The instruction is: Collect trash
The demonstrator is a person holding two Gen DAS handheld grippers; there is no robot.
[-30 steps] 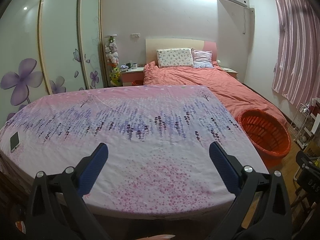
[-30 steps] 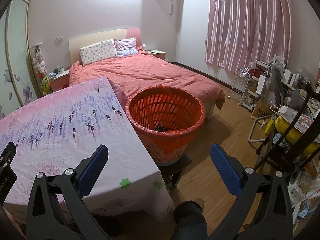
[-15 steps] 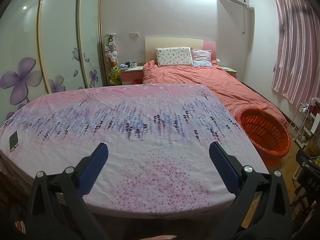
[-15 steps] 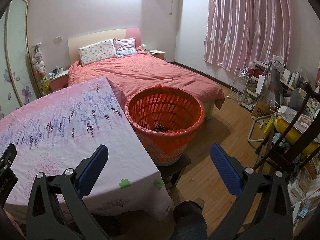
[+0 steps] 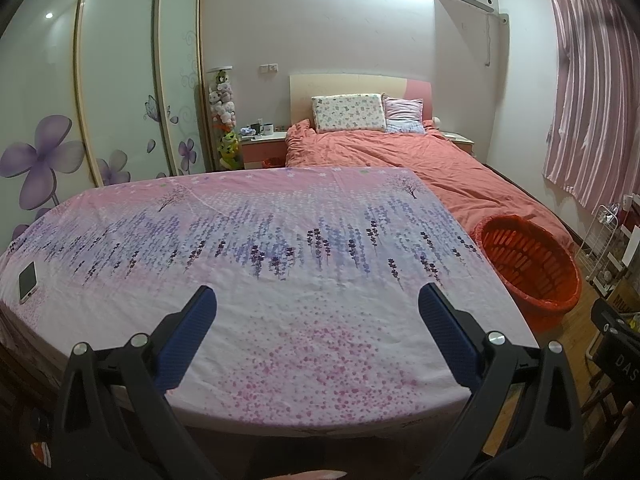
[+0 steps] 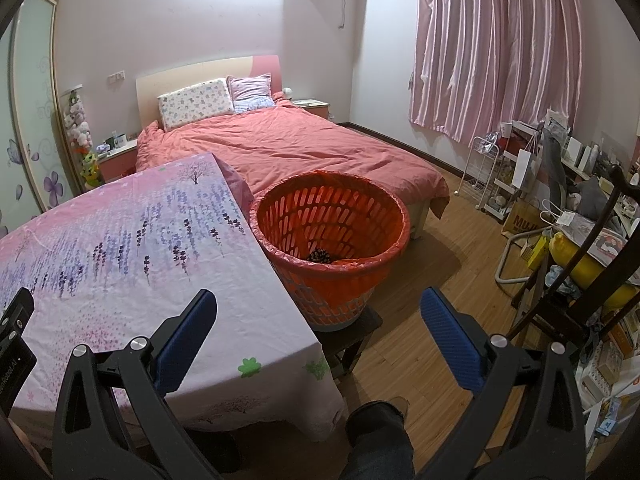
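right wrist only: dark scrap (image 6: 318,256) inside orange basket (image 6: 280,196); both fingers wide apart, empty

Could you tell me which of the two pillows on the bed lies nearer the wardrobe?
The larger white floral pillow; the smaller pink pillow sits on its far side, toward the curtain.

Brown cardboard box (image 6: 524,216), right side of room by white wire rack: dark print "MUJ", rest hidden behind chair frame. Same box in left wrist view (image 5: 626,302), far right edge: "MU" visible, remainder cut off.

Black device (image 5: 622,360) at near right edge of left wrist view: white letters "DAS", cut by frame.

Black device (image 6: 12,360) at near left edge of right wrist view: small white sideways lettering, ends in "AI", rest too blurred to read.
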